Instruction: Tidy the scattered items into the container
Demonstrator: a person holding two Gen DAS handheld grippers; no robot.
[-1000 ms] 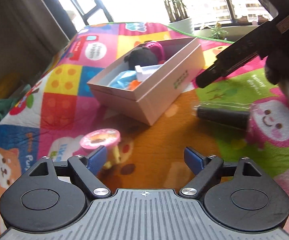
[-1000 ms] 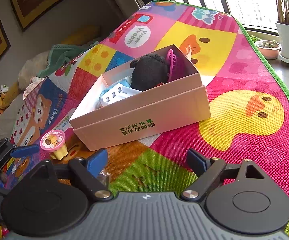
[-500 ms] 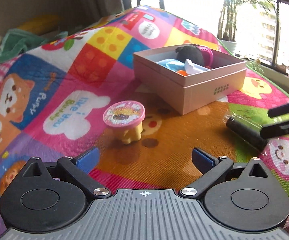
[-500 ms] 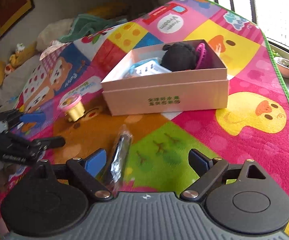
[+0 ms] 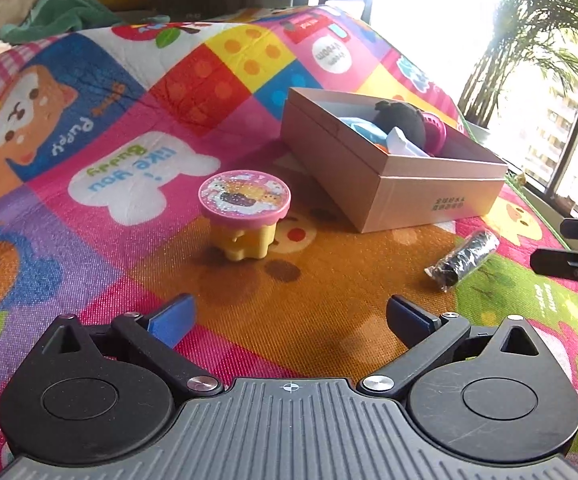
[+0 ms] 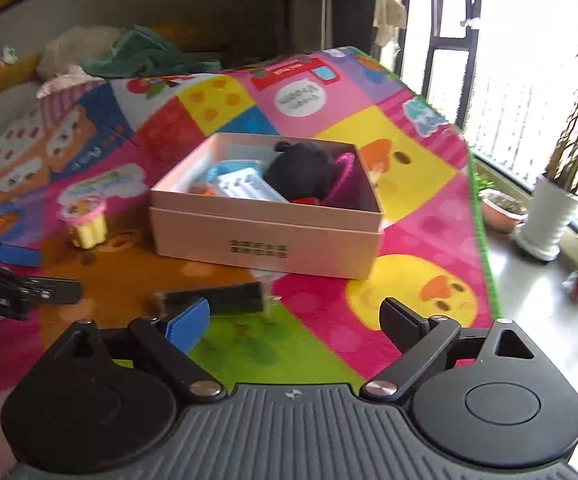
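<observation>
Left claw fingers apart, empty, over the play mat; pink-lidded yellow cup ahead of it, pink box with toys inside beyond, black wrapped roll right of cup; right claw apart, empty, roll just past its left finger

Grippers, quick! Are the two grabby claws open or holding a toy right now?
Left gripper: open, holding nothing, above the play mat.
Right gripper: open, holding nothing; the black wrapped roll lies on the mat just ahead.
</observation>
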